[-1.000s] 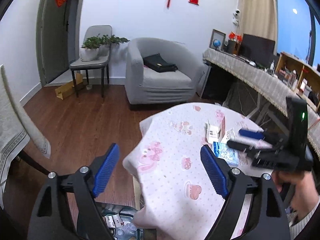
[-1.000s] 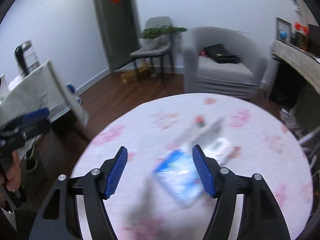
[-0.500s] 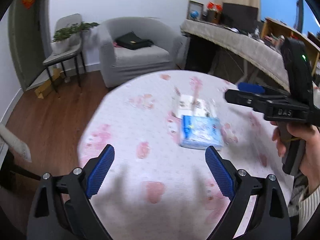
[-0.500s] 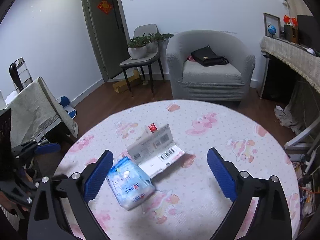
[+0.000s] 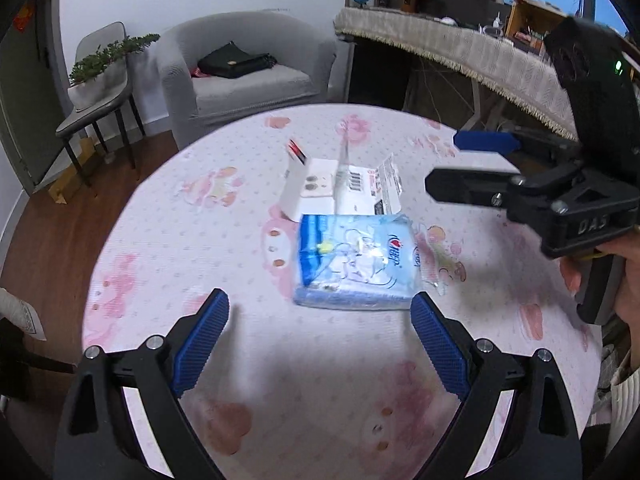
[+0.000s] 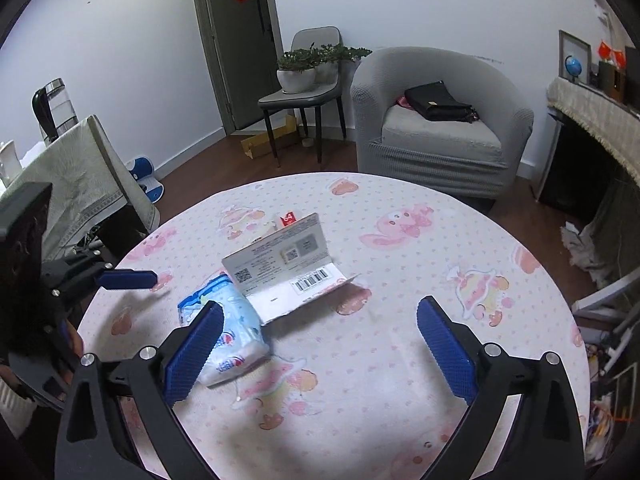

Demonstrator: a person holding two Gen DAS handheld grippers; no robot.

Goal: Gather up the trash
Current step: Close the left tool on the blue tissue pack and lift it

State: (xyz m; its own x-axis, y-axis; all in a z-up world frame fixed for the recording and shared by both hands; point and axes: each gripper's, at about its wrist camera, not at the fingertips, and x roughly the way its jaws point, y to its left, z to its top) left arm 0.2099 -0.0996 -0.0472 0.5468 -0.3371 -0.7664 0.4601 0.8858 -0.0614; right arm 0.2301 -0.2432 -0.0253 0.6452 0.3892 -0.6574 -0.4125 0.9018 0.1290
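A blue tissue pack (image 5: 356, 264) lies near the middle of the round table with the pink-print cloth (image 5: 192, 248). An opened white cardboard box with barcodes (image 5: 344, 188) lies just behind it. My left gripper (image 5: 320, 320) is open and empty, just in front of the pack. My right gripper (image 6: 320, 320) is open and empty above the table; the pack (image 6: 232, 332) sits by its left finger and the box (image 6: 288, 272) lies ahead. Each gripper shows in the other's view: the right one (image 5: 472, 164), the left one (image 6: 124, 280).
A grey armchair (image 6: 440, 120) with a black bag (image 6: 436, 102) stands beyond the table. A chair with potted plants (image 6: 308, 76) is beside it. A cloth-covered desk (image 5: 460, 52) runs along the right. A draped table with a kettle (image 6: 56, 108) is at the left.
My left gripper has swung from the table's edge and the floor bin to over the table, close in front of the tissue pack. My right gripper has opened wider and drawn back slightly.
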